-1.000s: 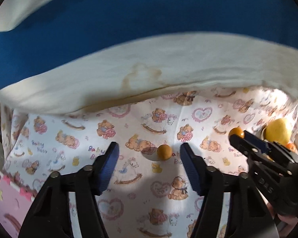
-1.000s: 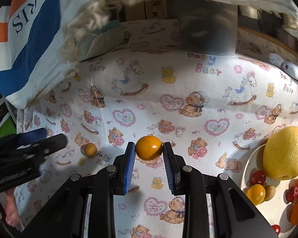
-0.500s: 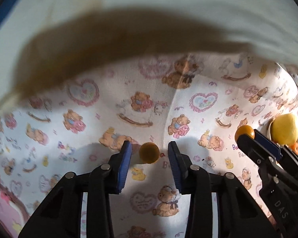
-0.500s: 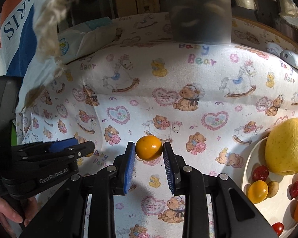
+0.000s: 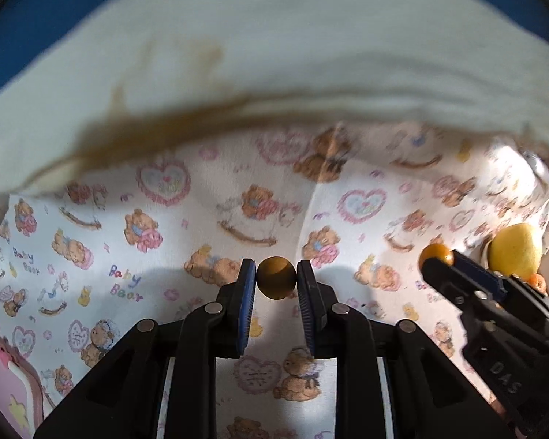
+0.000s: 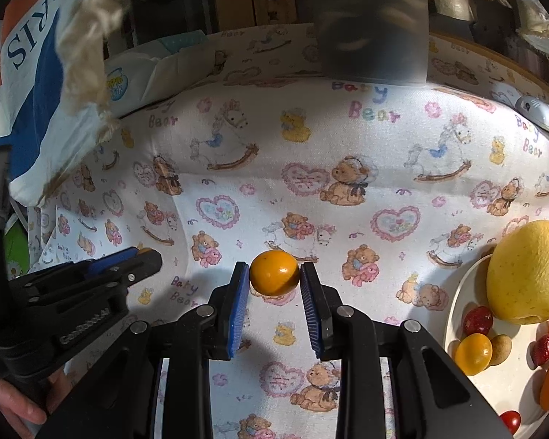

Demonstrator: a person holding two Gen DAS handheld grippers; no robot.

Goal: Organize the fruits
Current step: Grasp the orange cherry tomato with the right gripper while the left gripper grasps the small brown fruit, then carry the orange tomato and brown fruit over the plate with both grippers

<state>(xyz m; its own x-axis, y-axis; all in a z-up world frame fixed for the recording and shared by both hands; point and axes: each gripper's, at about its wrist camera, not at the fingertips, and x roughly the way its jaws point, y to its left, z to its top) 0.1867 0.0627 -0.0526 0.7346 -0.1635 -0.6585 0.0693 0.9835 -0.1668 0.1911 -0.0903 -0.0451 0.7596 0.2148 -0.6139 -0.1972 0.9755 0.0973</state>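
Observation:
My left gripper (image 5: 276, 281) is shut on a small brown-orange round fruit (image 5: 276, 278) just above the teddy-bear cloth (image 5: 164, 241). My right gripper (image 6: 274, 274) is shut on a small orange fruit (image 6: 274, 272) and holds it over the cloth. It shows at the right of the left wrist view (image 5: 435, 256). The left gripper shows at the left of the right wrist view (image 6: 146, 259). A white plate (image 6: 457, 314) at the right holds a big yellow fruit (image 6: 527, 270), red, orange and yellow small fruits.
A cream and blue bag (image 5: 274, 55) hangs over the far side of the cloth. A pink item (image 5: 7, 384) lies at the lower left. A grey box (image 6: 373, 40) and a diaper pack (image 6: 153, 69) stand at the back.
My left gripper has moved forward to the small brown-orange fruit and closed on it. My right gripper keeps hold of its orange fruit, almost still.

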